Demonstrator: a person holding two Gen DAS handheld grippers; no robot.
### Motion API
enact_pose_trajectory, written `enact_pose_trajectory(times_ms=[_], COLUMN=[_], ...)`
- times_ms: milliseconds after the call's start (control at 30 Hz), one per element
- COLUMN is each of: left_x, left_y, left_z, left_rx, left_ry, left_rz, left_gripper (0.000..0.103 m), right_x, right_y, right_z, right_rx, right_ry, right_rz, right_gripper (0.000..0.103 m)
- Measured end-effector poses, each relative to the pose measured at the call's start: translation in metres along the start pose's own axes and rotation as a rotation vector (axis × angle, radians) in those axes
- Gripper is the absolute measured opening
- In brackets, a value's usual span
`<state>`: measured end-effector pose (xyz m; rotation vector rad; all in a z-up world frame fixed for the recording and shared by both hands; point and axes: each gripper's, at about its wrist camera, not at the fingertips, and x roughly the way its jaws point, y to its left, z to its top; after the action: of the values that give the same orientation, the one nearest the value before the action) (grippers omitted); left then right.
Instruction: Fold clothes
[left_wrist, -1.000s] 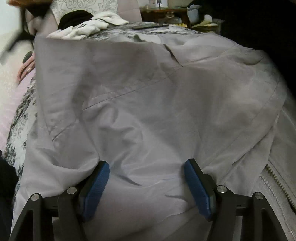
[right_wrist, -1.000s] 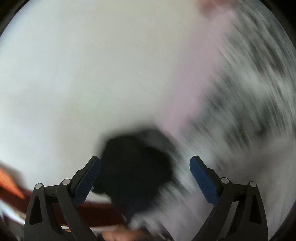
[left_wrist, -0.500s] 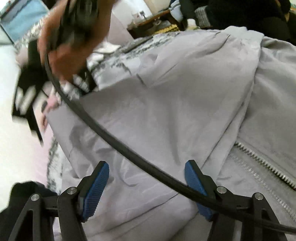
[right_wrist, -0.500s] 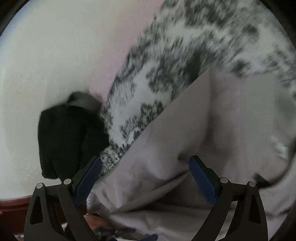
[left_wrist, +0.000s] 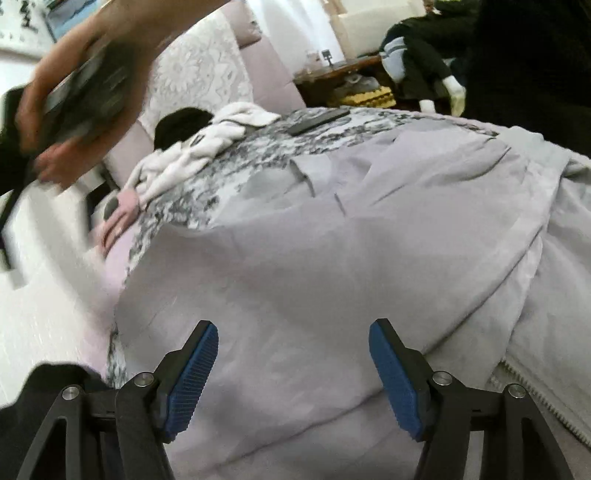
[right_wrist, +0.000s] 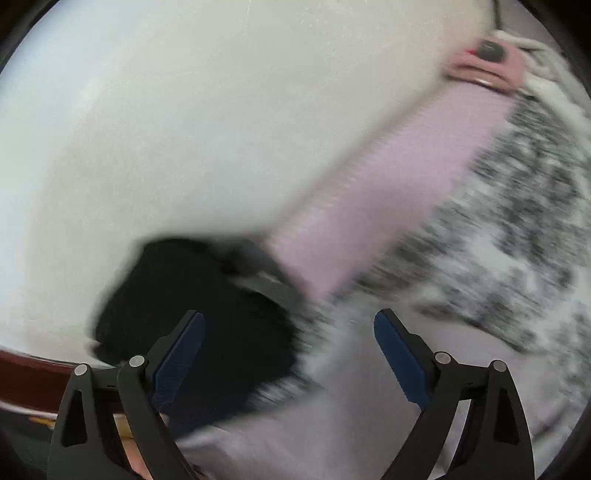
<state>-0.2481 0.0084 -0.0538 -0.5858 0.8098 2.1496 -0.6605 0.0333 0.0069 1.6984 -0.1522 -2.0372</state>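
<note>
Both grippers stand with jaws apart and nothing between the pads. Left gripper (left_wrist: 293, 373) hovers over the grey jacket (left_wrist: 332, 258), which lies spread across the patterned bedspread (left_wrist: 229, 173), its zipper (left_wrist: 546, 402) at lower right. Right gripper (right_wrist: 290, 360), blurred, points down at the bed edge beside a black garment (right_wrist: 192, 314). A hand (left_wrist: 74, 96) grips a dark handle at upper left. White clothes (left_wrist: 199, 147) lie farther back.
</note>
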Motion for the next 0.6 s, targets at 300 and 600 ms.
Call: enact_pose_trajectory(times_ms=[300, 600], left_x=[-0.023, -0.018], left_y=[-0.006, 0.066], left_z=[-0.042, -0.042], left_rx=[0.213, -0.055], left_ry=[0.103, 0.106], left_rz=[0.047, 0.131], left_gripper=[0.073, 0.074], right_x=[0.044, -0.137], right_y=[-0.034, -0.042], right_z=[-0.042, -0.200], right_rx=[0.041, 0.042], right_ry=[0.007, -0.655], right_rz=[-0.030, -0.138], right_gripper=[0.081, 0.083])
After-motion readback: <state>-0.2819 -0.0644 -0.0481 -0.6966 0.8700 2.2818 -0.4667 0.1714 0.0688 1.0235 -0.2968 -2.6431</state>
